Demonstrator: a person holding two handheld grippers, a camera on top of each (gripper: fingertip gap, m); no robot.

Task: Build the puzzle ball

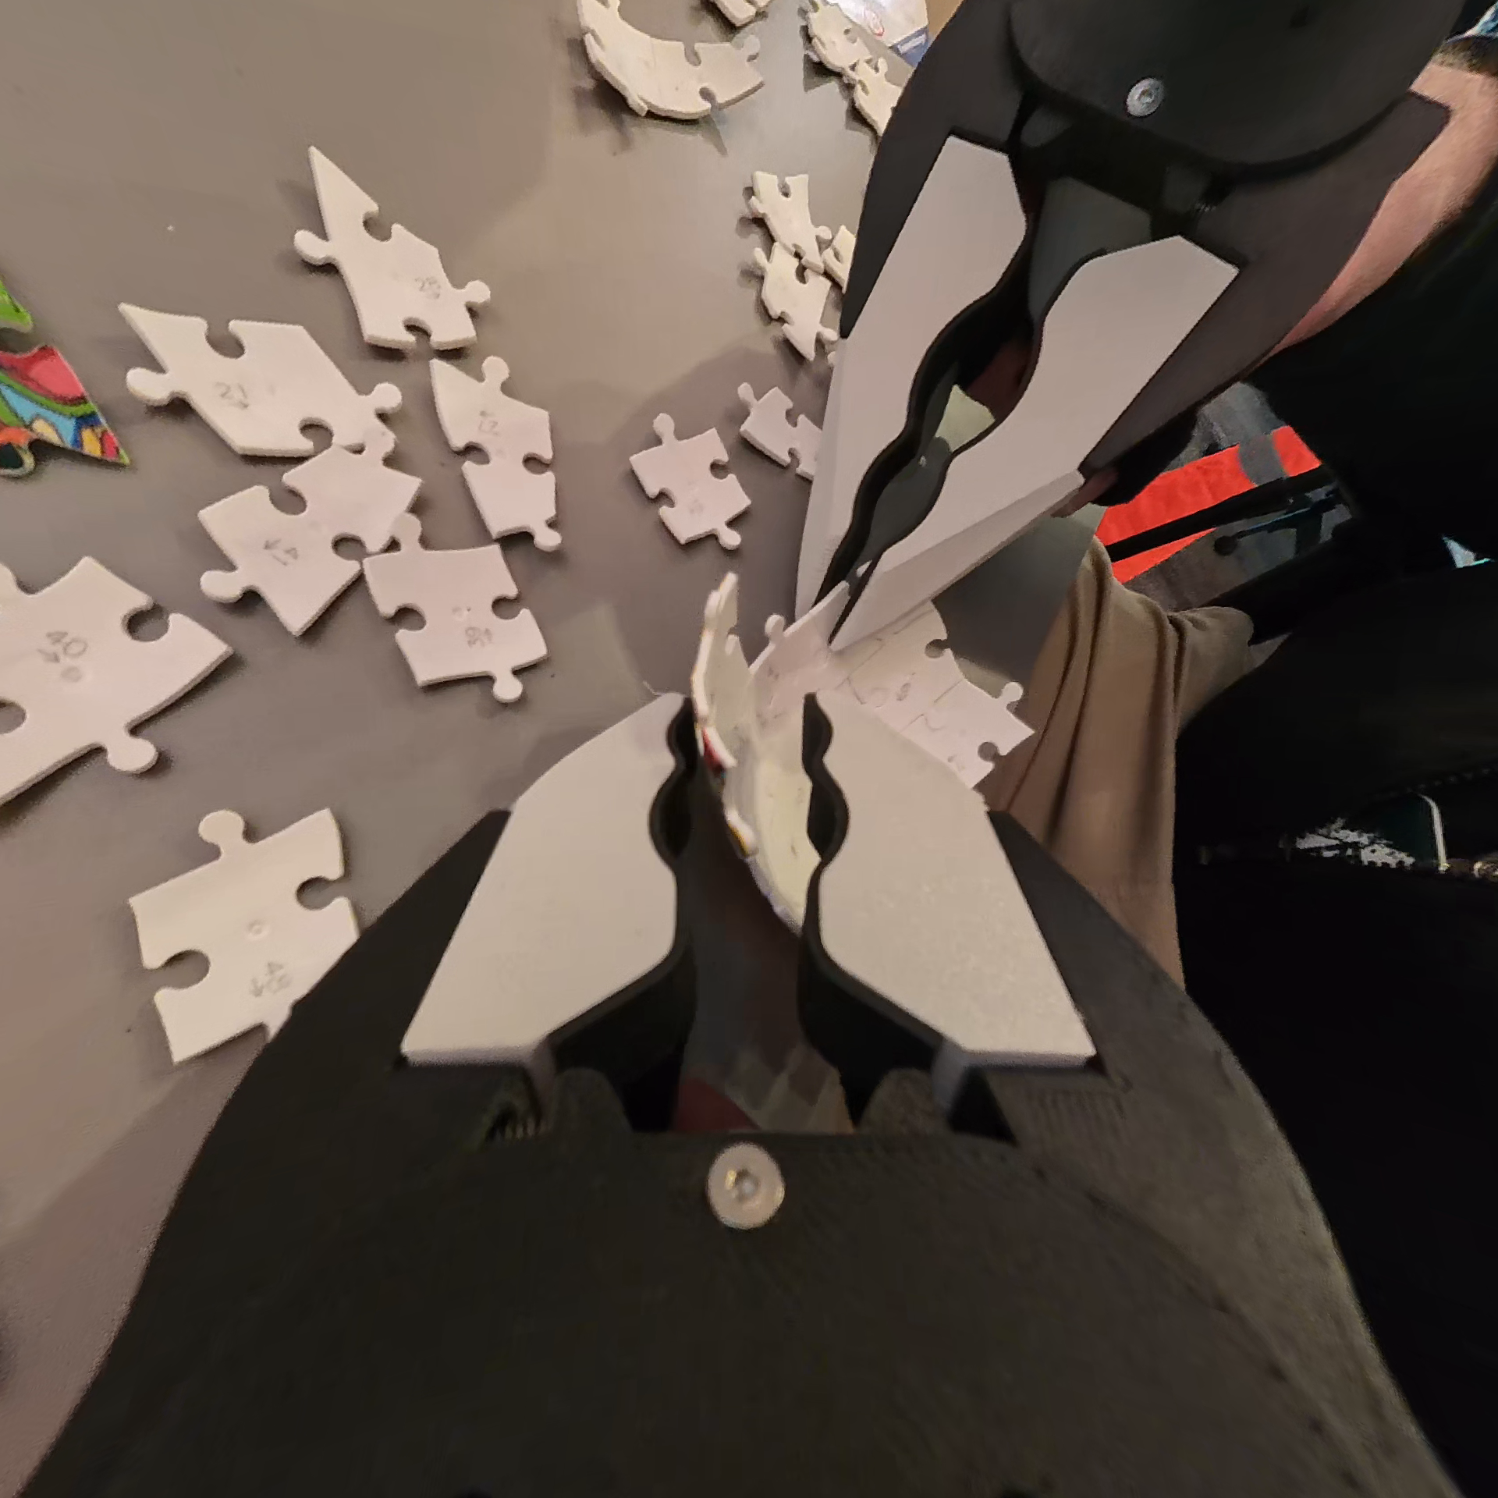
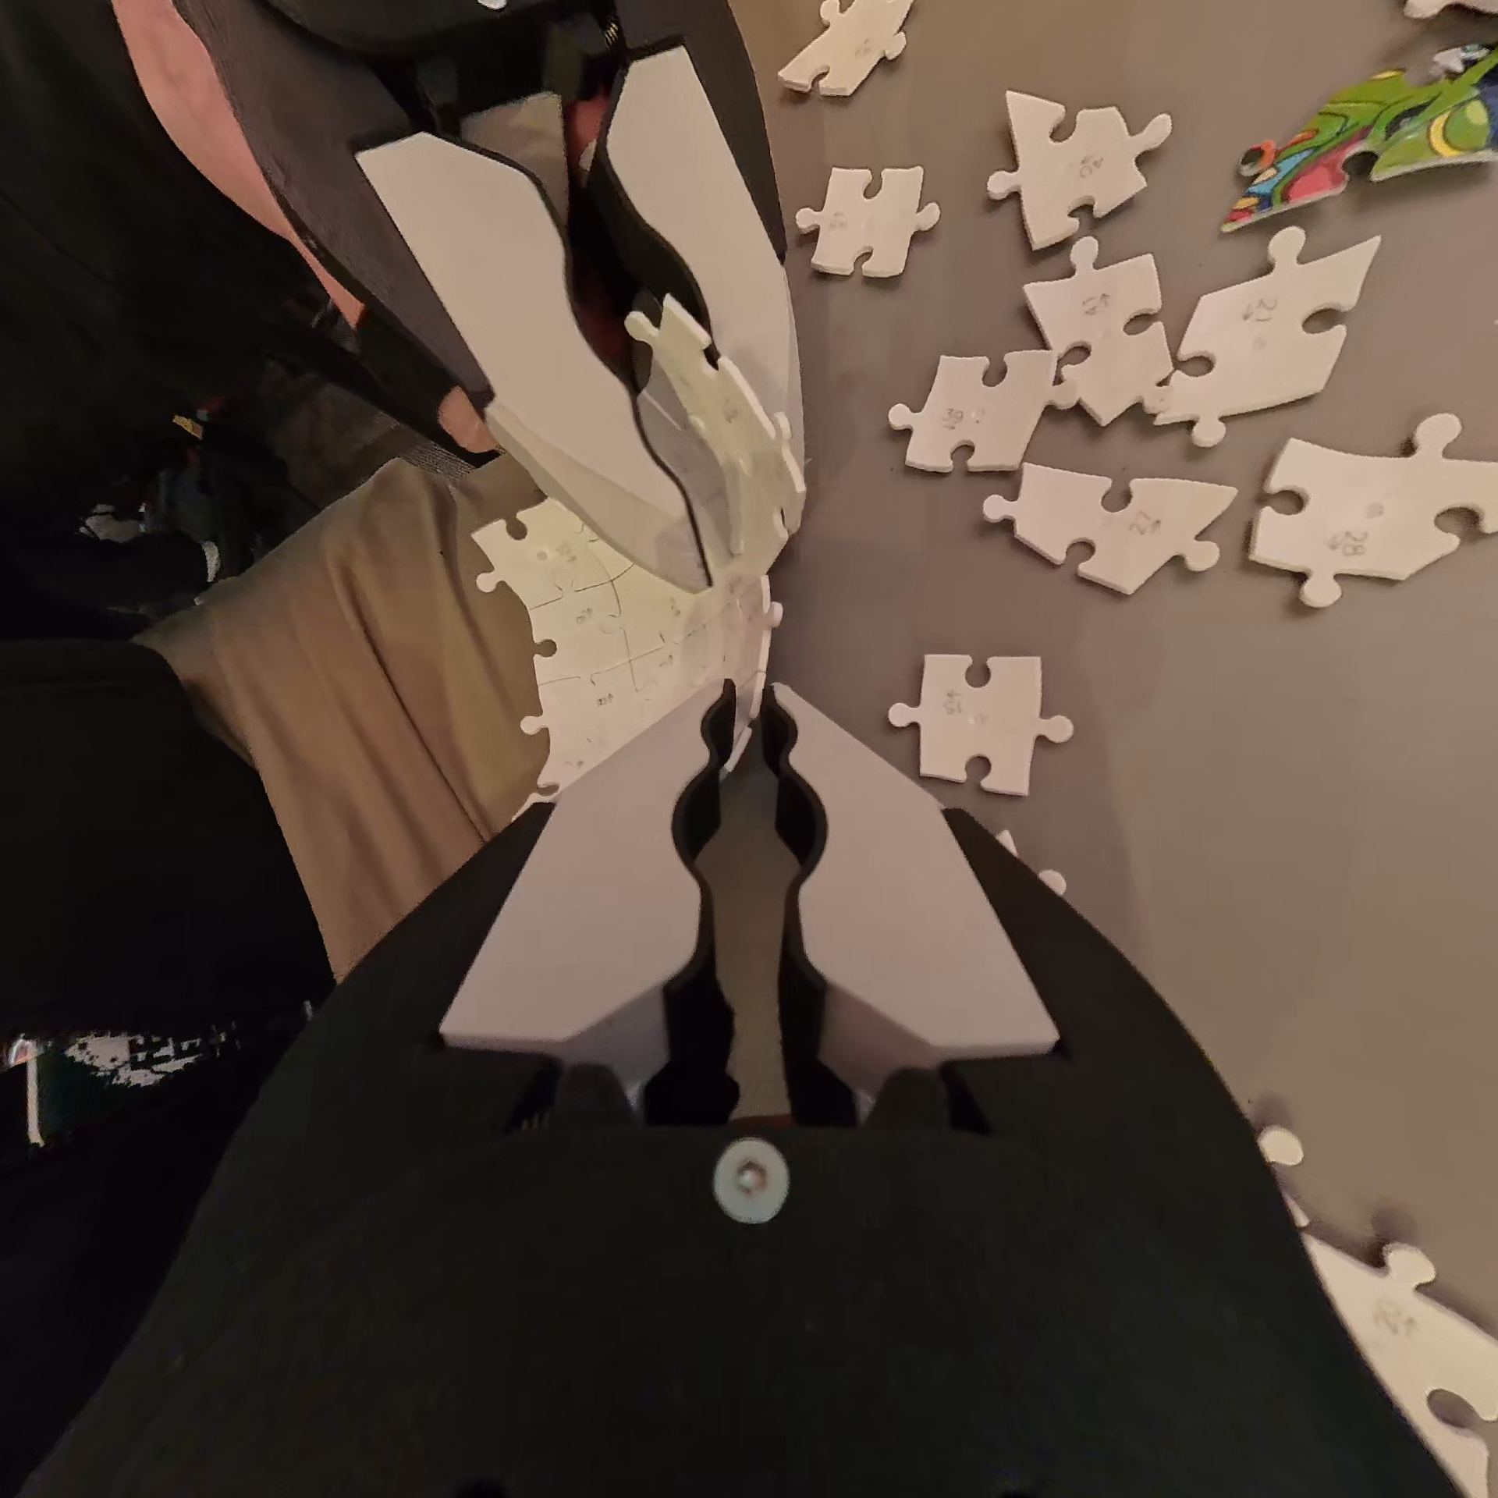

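Left gripper (image 1: 750, 713) low over the grey table (image 1: 584, 267) edge, clamped on the curved puzzle shell (image 1: 766, 778). Right gripper (image 2: 750, 697) angled down from opposite, pinching the same shell's rim (image 2: 640, 616). Left view alone: curved strip (image 1: 673, 65) far off. Right view alone: shell's joined inner face above tan cloth (image 2: 357, 648). Loose white pieces (image 1: 454, 624) scattered, colourful piece (image 2: 1378, 138) beyond.

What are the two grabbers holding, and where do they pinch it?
Both pinch the curved white puzzle shell. The left hand-held gripper clamps its near rim; the right hand-held gripper clamps another part of the edge.
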